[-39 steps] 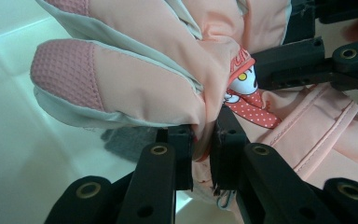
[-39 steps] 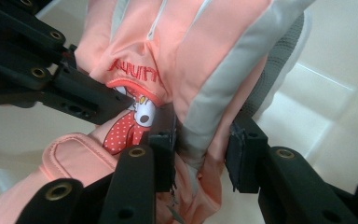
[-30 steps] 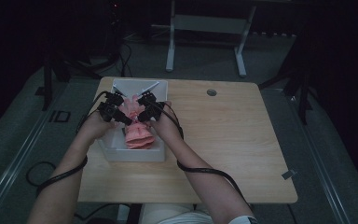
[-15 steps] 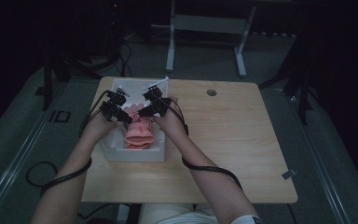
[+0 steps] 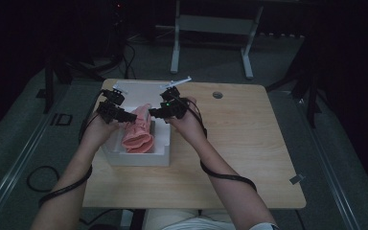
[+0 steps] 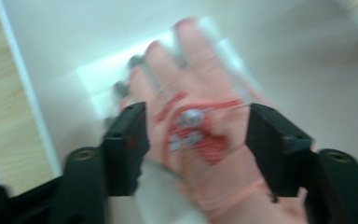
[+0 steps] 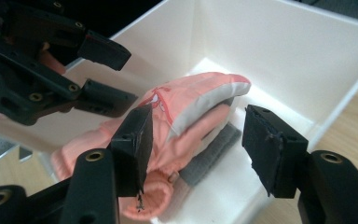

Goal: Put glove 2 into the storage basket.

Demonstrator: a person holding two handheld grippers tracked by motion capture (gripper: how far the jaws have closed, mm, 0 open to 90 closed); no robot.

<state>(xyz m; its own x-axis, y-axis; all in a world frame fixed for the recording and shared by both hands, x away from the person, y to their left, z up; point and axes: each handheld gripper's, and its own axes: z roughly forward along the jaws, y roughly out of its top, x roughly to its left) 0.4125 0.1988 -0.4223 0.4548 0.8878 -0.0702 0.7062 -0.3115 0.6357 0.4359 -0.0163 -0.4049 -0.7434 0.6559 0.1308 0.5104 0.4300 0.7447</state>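
Over the white box [image 5: 139, 155] on the table [image 5: 239, 143], my left tool [image 5: 124, 115] and right tool [image 5: 155, 113] have just been opening, both released; the pink glove [image 5: 138, 135] lies inside the box, gripped by neither.

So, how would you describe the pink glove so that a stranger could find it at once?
On the wooden table, a white box stands at the left side. The glove lies inside it, below the two grippers. It is the one pink soft thing there, with grey trim and a red mark on its back.
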